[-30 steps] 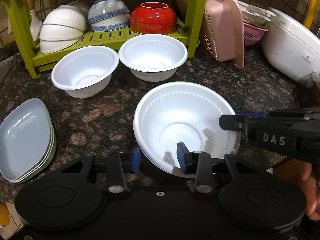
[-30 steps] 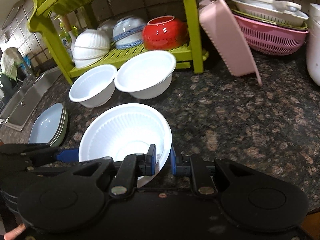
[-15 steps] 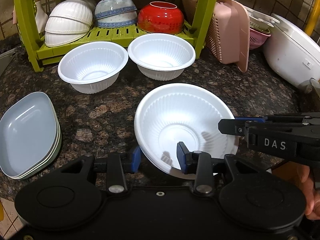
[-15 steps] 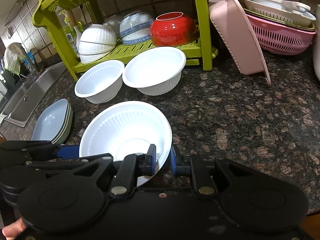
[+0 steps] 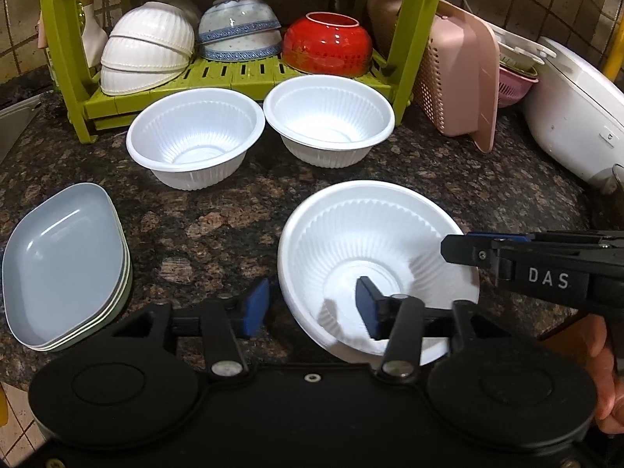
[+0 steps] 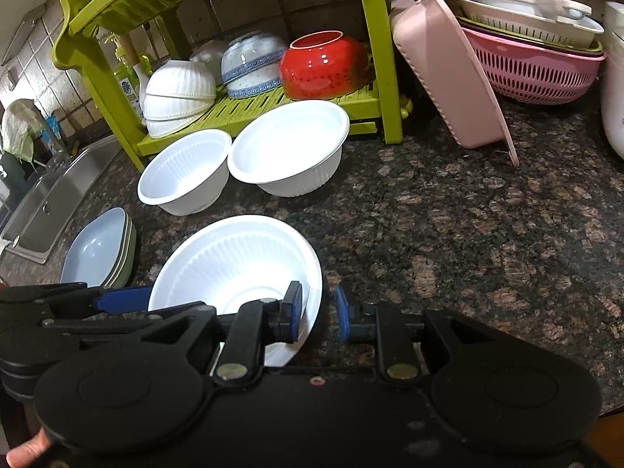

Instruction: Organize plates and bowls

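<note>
The left claw gapes around the near rim of a white bowl on the table; the right claw straddles its right rim, not clamped.

On the counter, two bowls sit side by side just before the rack — the left bowl touching or nearly touching the right bowl. A third bowl lies nearer the cameras, with the stacked plates well to its left. Overturned bowls rest on the rack's shelf — a basket leans right of it.
</note>
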The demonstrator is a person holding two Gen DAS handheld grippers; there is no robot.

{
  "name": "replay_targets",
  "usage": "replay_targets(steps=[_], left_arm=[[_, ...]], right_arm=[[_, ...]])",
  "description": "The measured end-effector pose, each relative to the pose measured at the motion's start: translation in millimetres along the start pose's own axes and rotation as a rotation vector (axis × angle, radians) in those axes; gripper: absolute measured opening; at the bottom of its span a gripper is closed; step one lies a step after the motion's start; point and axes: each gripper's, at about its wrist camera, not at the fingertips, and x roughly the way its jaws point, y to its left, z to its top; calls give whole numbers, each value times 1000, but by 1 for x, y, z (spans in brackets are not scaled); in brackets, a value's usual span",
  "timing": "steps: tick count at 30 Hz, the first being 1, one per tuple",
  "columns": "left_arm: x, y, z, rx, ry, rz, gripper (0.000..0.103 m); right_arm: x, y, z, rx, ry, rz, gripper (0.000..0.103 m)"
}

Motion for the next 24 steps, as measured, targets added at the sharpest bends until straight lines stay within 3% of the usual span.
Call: replay_targets(steps=[15,24], left_arm=[[-3,7,2,-23,-26,32,60],[-6,11,4,-38,-78,127,66]], right_arm=[[-6,2,3,-9,-66,-5,34],[-11,7,7,-8,-125,-2,48]])
